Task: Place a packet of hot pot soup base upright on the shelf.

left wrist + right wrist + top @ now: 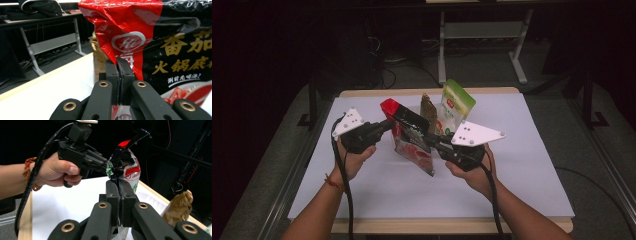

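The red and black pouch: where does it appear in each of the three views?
High view: red and black pouch at centre, held above the white table.
Left gripper view: pouch in the upper right, clamped.
Right gripper view: pouch at upper centre, edge-on.
Shared landmark: brown packet.

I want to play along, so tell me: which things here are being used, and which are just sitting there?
Being used:
- red and black pouch, lifted off the table
- left gripper, shut on the pouch's edge
- right gripper, shut on the pouch's other edge

Just sitting there:
- brown packet
- green and white pouch
- white table cover
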Demonstrator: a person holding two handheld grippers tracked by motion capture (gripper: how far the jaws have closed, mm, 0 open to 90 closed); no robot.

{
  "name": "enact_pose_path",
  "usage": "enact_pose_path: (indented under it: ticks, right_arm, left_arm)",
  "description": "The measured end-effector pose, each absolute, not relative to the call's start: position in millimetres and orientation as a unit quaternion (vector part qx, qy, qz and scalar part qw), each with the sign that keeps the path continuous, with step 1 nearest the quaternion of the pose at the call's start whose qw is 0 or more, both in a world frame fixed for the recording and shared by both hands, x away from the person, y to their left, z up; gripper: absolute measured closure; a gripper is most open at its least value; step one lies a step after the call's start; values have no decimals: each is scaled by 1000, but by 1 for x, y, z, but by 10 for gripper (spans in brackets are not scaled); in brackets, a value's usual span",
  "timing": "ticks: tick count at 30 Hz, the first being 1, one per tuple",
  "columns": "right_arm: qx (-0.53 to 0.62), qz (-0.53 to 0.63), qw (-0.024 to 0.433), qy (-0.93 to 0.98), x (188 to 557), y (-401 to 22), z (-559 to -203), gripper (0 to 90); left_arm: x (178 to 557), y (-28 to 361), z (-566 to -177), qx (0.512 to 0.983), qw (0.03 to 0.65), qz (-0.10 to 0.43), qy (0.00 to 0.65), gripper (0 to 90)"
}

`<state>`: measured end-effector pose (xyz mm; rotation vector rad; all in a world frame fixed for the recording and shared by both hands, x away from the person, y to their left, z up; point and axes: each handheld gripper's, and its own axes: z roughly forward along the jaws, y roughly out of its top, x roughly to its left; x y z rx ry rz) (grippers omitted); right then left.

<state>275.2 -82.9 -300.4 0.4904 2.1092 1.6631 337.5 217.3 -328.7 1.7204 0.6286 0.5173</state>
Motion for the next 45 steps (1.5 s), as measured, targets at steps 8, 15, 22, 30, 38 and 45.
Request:
enact_pose_path:
  ticks: [8,15,22,30,38,45]
  right_arm:
    - [174,588,224,758,294,-63,-297,870]
    - [175,588,224,757,311,-49,-299,865]
    - [180,586,234,755,327,-35,-304,863]
    - [185,581,244,754,350,-17,-311,858]
    - [184,581,247,753,361,-8,-314,848]
    - [180,587,252,748,361,-12,-302,849]
  left_arm:
    - [367,225,-328,722,594,234,267,887]
    - [387,229,-331,719,593,242,269,888]
    - [409,229,-334,711,592,252,284,887]
    - [436,228,-338,707,586,256,304,884]
    - [450,220,-341,694,596,254,315,879]
    - [448,219,-331,683,604,262,316,879]
